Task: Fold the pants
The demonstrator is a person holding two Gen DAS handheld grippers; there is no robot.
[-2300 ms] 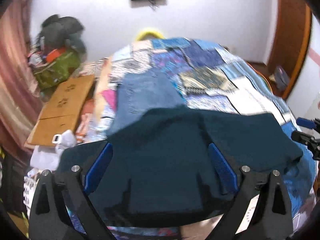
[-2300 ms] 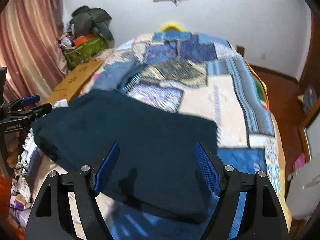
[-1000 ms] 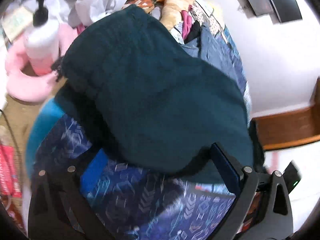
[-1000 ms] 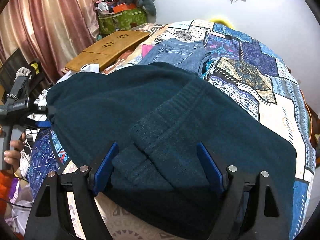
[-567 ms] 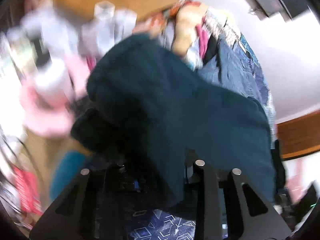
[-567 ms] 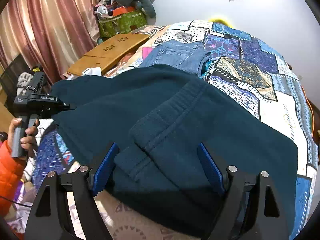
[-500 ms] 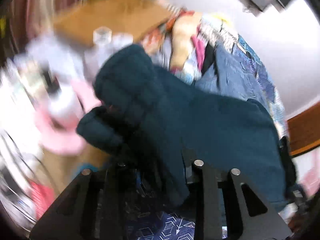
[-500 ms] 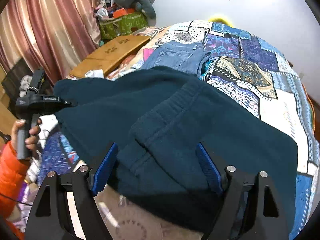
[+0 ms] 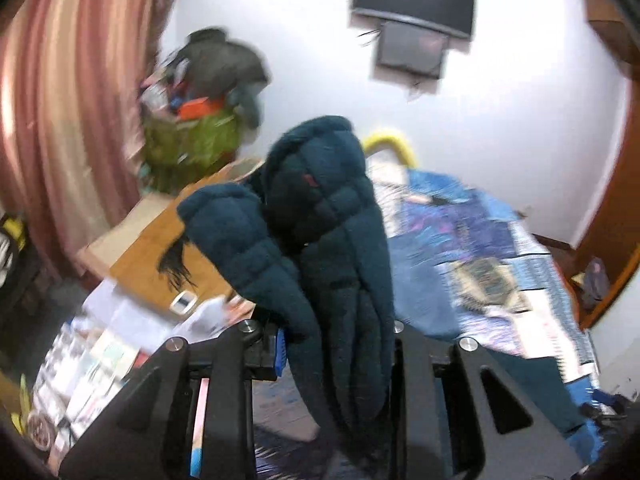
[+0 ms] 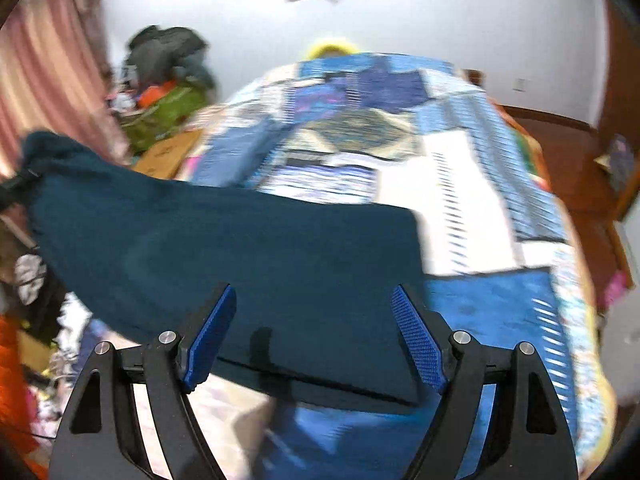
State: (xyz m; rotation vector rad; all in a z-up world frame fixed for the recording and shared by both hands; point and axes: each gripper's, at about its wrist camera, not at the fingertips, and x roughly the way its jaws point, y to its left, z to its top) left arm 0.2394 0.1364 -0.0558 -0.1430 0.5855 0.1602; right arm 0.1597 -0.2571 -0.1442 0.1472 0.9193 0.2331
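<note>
The dark teal pants (image 9: 320, 220) hang bunched in my left gripper (image 9: 336, 336), which is shut on the thick fabric and holds it raised above the bed's left side. In the right wrist view the rest of the pants (image 10: 248, 256) lies spread across the near part of the bed, and the lifted end (image 10: 40, 152) rises at the far left. My right gripper (image 10: 312, 332) hovers just over the spread fabric near its front edge. Its blue pads (image 10: 208, 336) stand wide apart and press on nothing.
The bed carries a blue patchwork quilt (image 10: 460, 168) with folded jeans (image 10: 240, 152) at its left. A wooden board (image 9: 168, 240), papers and a green bag (image 9: 188, 140) crowd the floor on the left by the pink curtain (image 9: 60, 100). An orange sleeve (image 10: 12, 360) shows at the lower left.
My left gripper has closed on the pants' end and swung it up from beside the bed. My right gripper has shifted sideways over the spread fabric and stayed open.
</note>
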